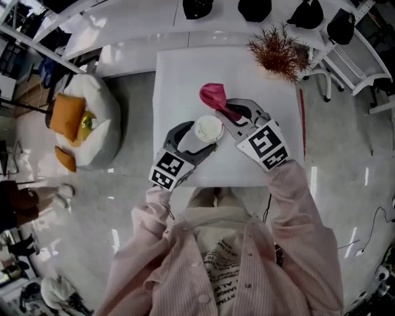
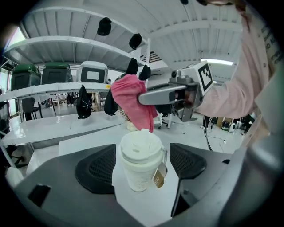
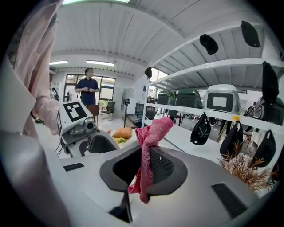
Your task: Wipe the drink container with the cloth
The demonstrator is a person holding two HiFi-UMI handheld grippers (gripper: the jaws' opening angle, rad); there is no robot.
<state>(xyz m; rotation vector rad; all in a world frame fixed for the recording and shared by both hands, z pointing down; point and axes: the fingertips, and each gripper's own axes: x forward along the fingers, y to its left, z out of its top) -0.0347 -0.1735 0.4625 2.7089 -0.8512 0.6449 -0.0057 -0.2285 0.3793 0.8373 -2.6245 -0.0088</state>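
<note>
A white paper cup (image 1: 208, 129) with a lid and a small brown tag stands upright on the white table (image 1: 179, 80). My left gripper (image 1: 200, 138) straddles the cup (image 2: 141, 159) with its jaws spread wide. The left pad (image 2: 95, 168) sits close beside the cup, and a gap shows at the right pad (image 2: 186, 160). My right gripper (image 1: 226, 112) is shut on a pink cloth (image 1: 213, 95), held just behind and above the cup. In the right gripper view the cloth (image 3: 148, 150) is pinched between the jaws, bunched above them with one end hanging below.
A dried reddish plant (image 1: 278, 52) stands at the table's far right corner. A white beanbag with orange cushions (image 1: 86, 123) lies on the floor to the left. Shelves with black caps (image 1: 254, 8) run behind the table. A person (image 3: 88, 88) stands far off.
</note>
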